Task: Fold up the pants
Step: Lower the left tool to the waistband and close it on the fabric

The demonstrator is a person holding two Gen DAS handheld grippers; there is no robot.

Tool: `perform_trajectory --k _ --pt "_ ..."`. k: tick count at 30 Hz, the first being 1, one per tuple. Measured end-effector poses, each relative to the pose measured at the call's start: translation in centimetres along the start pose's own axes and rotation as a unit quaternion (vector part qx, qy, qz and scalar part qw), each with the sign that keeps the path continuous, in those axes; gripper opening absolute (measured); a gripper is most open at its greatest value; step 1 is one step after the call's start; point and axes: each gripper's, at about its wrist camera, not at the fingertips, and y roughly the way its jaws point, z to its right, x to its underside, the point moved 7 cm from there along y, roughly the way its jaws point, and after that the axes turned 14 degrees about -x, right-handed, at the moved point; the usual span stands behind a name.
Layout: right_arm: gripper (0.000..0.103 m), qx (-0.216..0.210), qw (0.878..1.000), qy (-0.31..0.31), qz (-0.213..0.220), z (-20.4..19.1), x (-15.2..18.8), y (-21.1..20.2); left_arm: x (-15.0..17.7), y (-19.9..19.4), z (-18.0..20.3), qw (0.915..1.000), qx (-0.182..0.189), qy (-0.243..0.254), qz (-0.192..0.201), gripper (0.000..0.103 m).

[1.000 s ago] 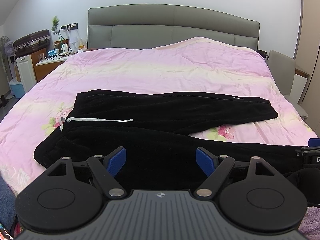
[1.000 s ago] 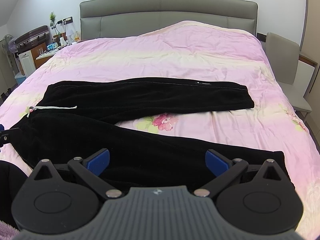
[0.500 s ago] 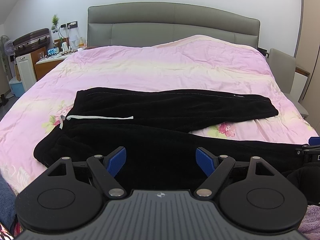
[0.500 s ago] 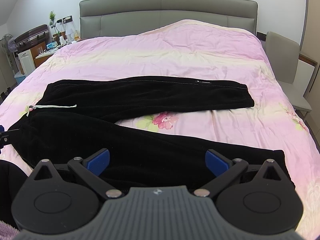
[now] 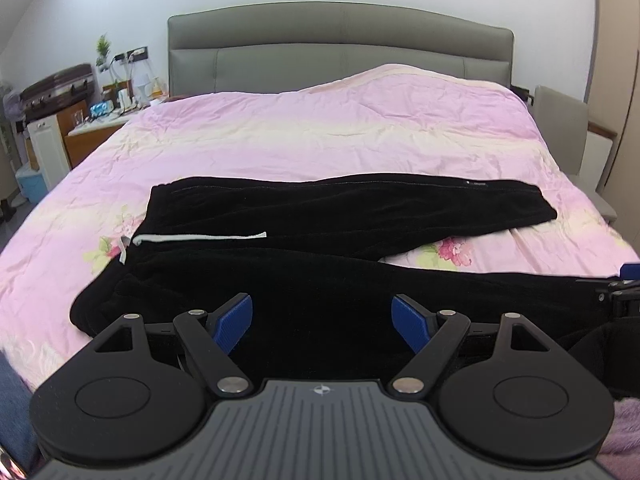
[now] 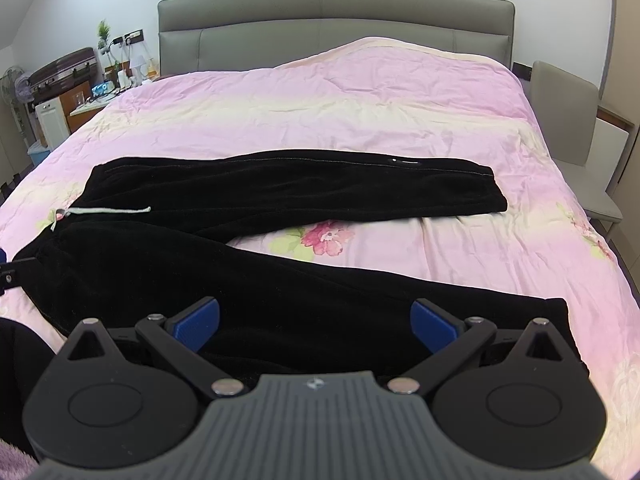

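Observation:
Black pants point(image 5: 328, 216) lie spread on the pink bedspread point(image 5: 320, 136), waist to the left with a white drawstring point(image 5: 200, 237), the two legs splayed apart to the right. The same pants point(image 6: 280, 196) show in the right wrist view. My left gripper point(image 5: 322, 322) is open and empty, just above the near leg close to the waist end. My right gripper point(image 6: 314, 322) is open and empty, above the near leg toward its cuff point(image 6: 560, 320). The right gripper's tip point(image 5: 624, 280) shows at the right edge of the left wrist view.
A grey padded headboard point(image 5: 340, 48) stands at the far end. A bedside table with clutter point(image 5: 104, 116) and a suitcase point(image 5: 56, 88) are at the left. A grey chair point(image 6: 568, 128) stands to the right of the bed.
Both views have shifted slightly, so the pants sit a little higher in frame. Both grippers stay open and the pants have not moved.

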Motion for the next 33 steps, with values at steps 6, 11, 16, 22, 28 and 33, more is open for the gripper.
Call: perform_trajectory --k 6,11,16,22,28,33 --pt "0.097 -0.006 0.999 -0.018 -0.027 3.3 1.0 1.3 -0.2 2.6 -2.1 0.9961 0.027 0.079 -0.028 0.087" --pt "0.082 -0.024 0.995 -0.026 -0.096 5.9 2.5 3.9 -0.2 5.2 -4.8 0.9850 0.039 0.161 -0.047 0.082" --pt "0.074 -0.046 0.983 -0.042 -0.172 7.5 4.1 6.8 0.2 8.3 -7.9 0.9653 0.034 0.247 -0.076 0.081" --pt "0.074 -0.076 0.963 -0.051 -0.254 7.9 5.4 9.6 2.4 12.1 -11.1 0.9174 0.023 0.374 -0.134 0.081" --pt "0.085 -0.085 0.943 -0.096 -0.308 6.8 5.6 11.8 5.0 16.0 -12.6 0.8619 0.012 0.478 -0.169 0.082" --pt "0.084 -0.081 0.923 -0.132 -0.353 5.7 6.2 14.5 7.2 19.2 -12.8 0.8080 0.005 0.563 -0.173 0.082"
